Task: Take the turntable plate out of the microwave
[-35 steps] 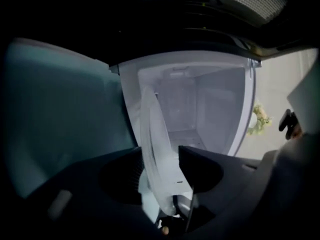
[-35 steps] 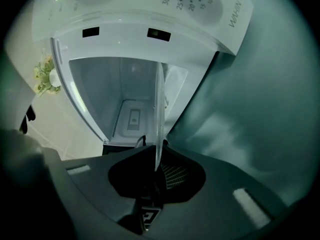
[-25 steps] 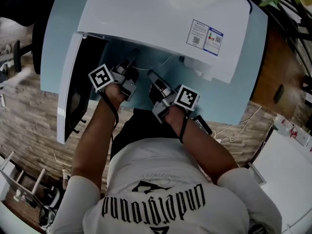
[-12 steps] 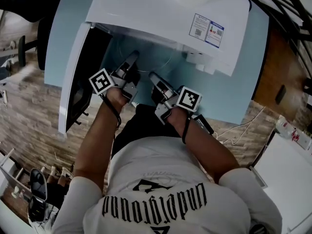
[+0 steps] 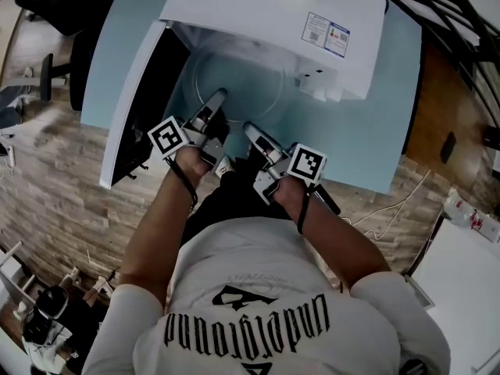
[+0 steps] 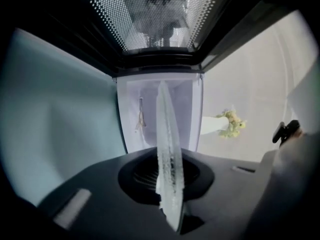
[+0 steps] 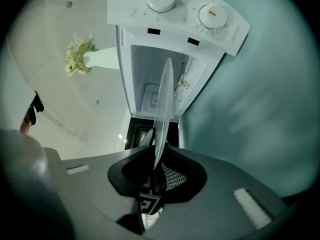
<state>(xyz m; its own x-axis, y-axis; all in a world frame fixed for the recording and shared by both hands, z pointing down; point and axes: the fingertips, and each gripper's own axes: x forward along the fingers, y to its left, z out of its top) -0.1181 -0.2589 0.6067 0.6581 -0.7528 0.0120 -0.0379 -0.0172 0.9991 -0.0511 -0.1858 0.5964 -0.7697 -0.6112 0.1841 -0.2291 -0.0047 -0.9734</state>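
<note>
Compared w/ a sec ago, shows far more of the turntable plate [image 5: 234, 80] in front of the microwave [image 5: 258, 14]: hid most of it under the top edge then, bares nearly the whole clear disc outside the cavity mouth now, w/ only the far rim close to or just under the microwave's front edge. Puts both hands further back from the microwave too. Grips the plate's near rim w/ left gripper [image 5: 216, 98], w/ jaws just closing tighter, pinching glass btwn the pads; does the same w/ right gripper [image 5: 248, 129], clamped on the rim just right of the left one. Leaves door [image 5: 129, 108] swung open at the microwave's left. Means extraction prob. almost done: needs the far rim cleared of the opening, then a spot to set down. As for pose: lies approx. flat, face up, in head view; reads edge-on as a thin sliver in both gripper views, running straight away toward the microwave cavity. Being round, has no real long axis, so spans as much across the microwave mouth as out from it
</note>
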